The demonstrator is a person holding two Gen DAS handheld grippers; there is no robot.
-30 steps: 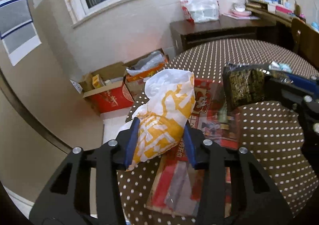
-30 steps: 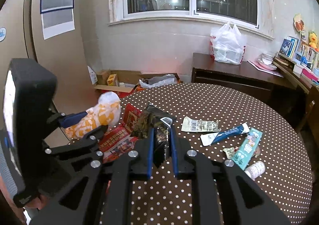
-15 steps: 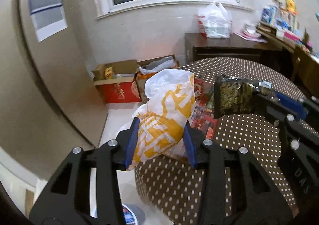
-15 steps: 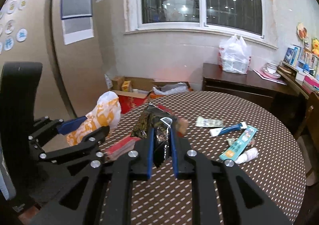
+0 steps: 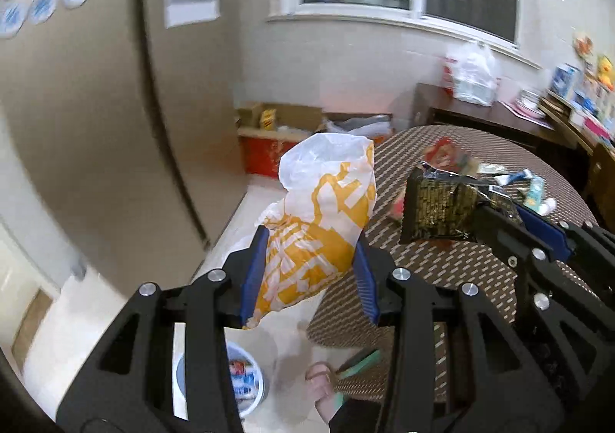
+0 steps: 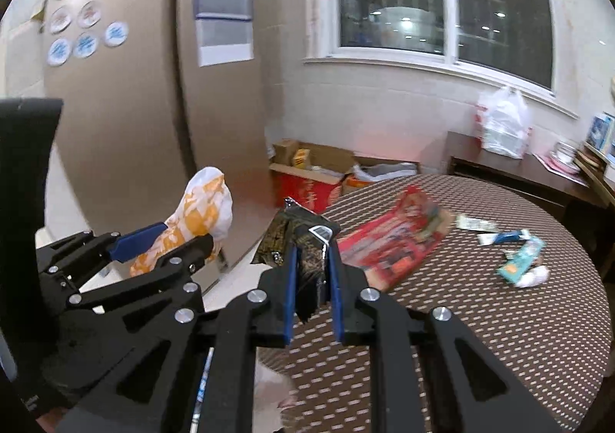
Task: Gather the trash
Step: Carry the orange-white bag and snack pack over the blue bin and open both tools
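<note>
My left gripper (image 5: 309,271) is shut on a crumpled white and yellow wrapper (image 5: 326,210), held in the air off the table's left edge, over the floor. Below it on the floor stands a white bin (image 5: 246,383) with trash inside. My right gripper (image 6: 312,279) is shut on a dark green-and-black snack packet (image 6: 301,241), also lifted, near the round brown dotted table (image 6: 499,317). The wrapper (image 6: 200,210) and left gripper (image 6: 153,241) show at the left of the right wrist view. The packet (image 5: 442,208) shows at right in the left wrist view.
A red wrapper (image 6: 399,241), a white sachet (image 6: 474,223), a blue tube (image 6: 503,237) and a teal packet (image 6: 521,260) lie on the table. Open cardboard boxes (image 5: 276,141) stand on the floor by the wall. A person's foot (image 5: 323,387) is beside the bin.
Both grippers have swung left away from the table, each keeping its hold; the wrapper now hangs over the floor and the bin has come into view below.
</note>
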